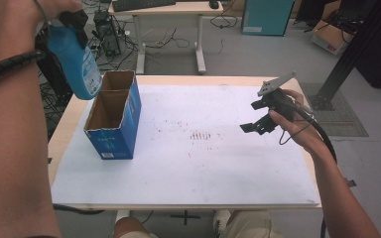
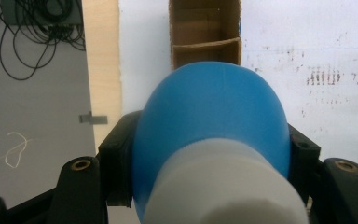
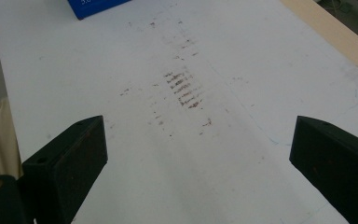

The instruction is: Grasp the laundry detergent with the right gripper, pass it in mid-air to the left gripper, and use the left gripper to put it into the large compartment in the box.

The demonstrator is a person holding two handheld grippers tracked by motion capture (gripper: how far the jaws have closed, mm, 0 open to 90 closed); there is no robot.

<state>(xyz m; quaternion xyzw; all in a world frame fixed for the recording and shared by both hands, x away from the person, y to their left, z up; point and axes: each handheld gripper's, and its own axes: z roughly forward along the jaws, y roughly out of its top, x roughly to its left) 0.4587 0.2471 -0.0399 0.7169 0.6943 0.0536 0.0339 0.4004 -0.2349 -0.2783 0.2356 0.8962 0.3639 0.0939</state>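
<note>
A blue bottle (image 1: 77, 62) with a white cap hangs cap-up in the air above the table's far left corner. My left gripper (image 1: 69, 34) is shut on its neck end. In the left gripper view the bottle (image 2: 214, 121) sits between the black jaws, directly over an open blue cardboard box (image 2: 205, 28) split by a divider. That box (image 1: 111, 141) stands on the left of the white table sheet, and its corner (image 3: 98, 7) also appears in the right gripper view. My right gripper (image 1: 255, 116) hovers over the right side, open, with nothing between its jaws (image 3: 200, 158).
A patch of brown smudges (image 1: 201, 135) marks the white sheet (image 1: 203, 168) near the middle. The wooden table edge (image 1: 59, 134) runs along the left of the box. Behind the table stand a desk (image 1: 168, 10), floor cables and a teal cabinet (image 1: 265, 17).
</note>
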